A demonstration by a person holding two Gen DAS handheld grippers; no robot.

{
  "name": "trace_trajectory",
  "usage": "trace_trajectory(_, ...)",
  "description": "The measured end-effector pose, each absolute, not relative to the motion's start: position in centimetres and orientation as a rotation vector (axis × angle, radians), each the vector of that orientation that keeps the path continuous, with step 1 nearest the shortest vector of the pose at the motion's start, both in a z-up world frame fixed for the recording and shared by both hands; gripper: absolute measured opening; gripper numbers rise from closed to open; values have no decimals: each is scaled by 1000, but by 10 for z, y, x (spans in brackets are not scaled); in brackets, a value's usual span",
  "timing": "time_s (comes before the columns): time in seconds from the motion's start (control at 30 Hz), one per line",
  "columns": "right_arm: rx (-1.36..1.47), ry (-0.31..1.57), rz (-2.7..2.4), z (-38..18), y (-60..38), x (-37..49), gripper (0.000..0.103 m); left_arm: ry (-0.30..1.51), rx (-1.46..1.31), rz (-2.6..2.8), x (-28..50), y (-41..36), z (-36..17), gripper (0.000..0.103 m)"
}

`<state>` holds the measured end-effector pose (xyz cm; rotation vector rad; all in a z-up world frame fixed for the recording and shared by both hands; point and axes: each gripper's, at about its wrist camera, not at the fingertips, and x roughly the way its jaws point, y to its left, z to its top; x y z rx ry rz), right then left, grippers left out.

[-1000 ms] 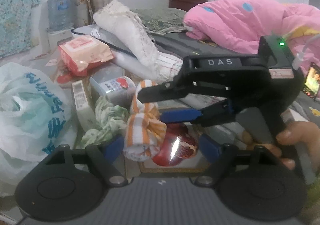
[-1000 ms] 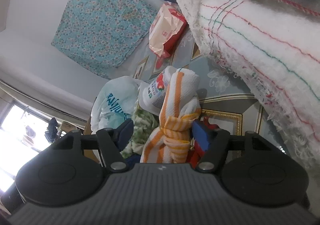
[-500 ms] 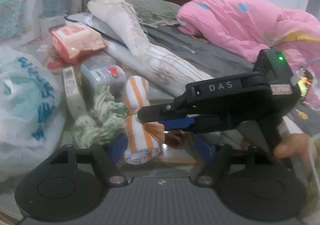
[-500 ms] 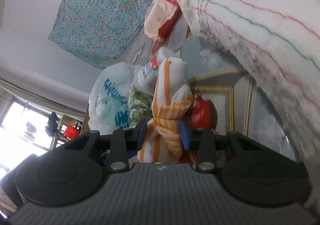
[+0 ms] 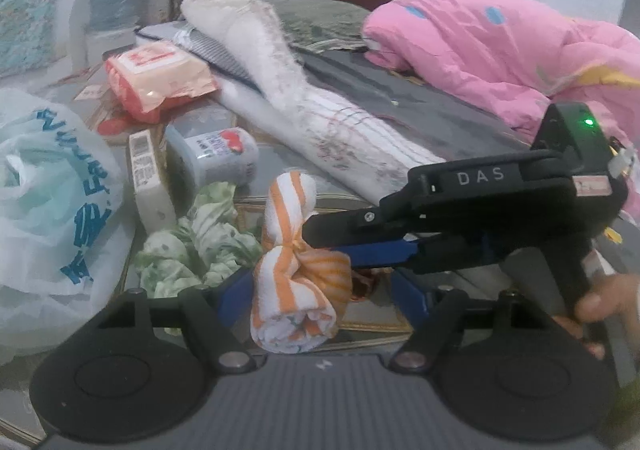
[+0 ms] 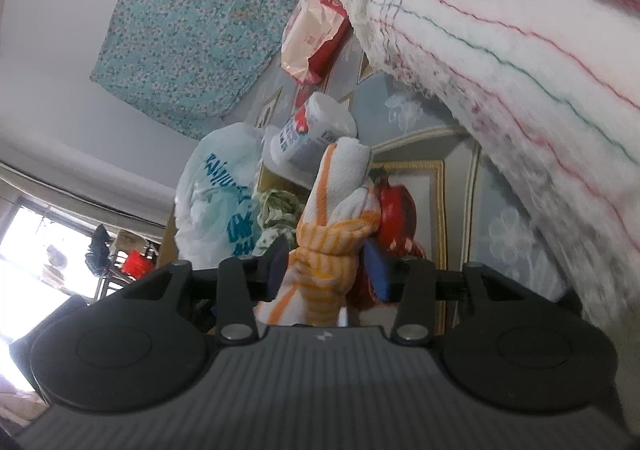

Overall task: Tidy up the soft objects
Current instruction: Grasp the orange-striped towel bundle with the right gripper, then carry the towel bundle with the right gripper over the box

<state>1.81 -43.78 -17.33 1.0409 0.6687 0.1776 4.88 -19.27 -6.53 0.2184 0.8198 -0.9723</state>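
Note:
An orange-and-white striped knotted towel point(image 5: 296, 278) hangs in the air, pinched at its knot by my right gripper point(image 5: 320, 242), which reaches in from the right in the left wrist view. In the right wrist view the right gripper point(image 6: 328, 272) is shut on the same towel point(image 6: 340, 206). My left gripper point(image 5: 320, 298) is open, its blue pads on either side of the towel's lower roll without touching it. A green-and-white crumpled cloth point(image 5: 196, 246) lies on the mat just left of the towel.
A white plastic bag point(image 5: 48, 202) sits at the left. A grey tub point(image 5: 212, 154), a small box point(image 5: 148, 178) and an orange packet point(image 5: 156, 78) lie behind the cloth. A long rolled white blanket point(image 5: 304, 106) and pink quilt point(image 5: 500, 50) lie beyond. A red object point(image 6: 396, 210) lies on the mat.
The right gripper has closed on the striped towel and lifted it off the mat, toward the left gripper. The left camera has pulled back slightly.

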Motion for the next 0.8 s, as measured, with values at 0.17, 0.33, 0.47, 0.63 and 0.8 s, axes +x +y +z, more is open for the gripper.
trace_trajectory(0.17, 1082, 670, 204, -184, -437, 31, 41, 872, 207, -918, 59, -197, -77, 53)
trace_trajectory(0.33, 1063, 638, 220, -178, -432, 28, 42, 841, 196, -929, 54, -191, -70, 53)
trace_trajectory(0.47, 1073, 578, 237, -165, -433, 13, 41, 774, 198, -950, 42, -187, -53, 53)
trace_trajectory(0.63, 996, 509, 274, -126, -427, 2, 41, 666, 179, -946, 27, -175, -22, 53)
trace_trajectory(0.8, 900, 473, 391, -79, -404, 19, 42, 566, 117, -837, 19, -136, 14, 53)
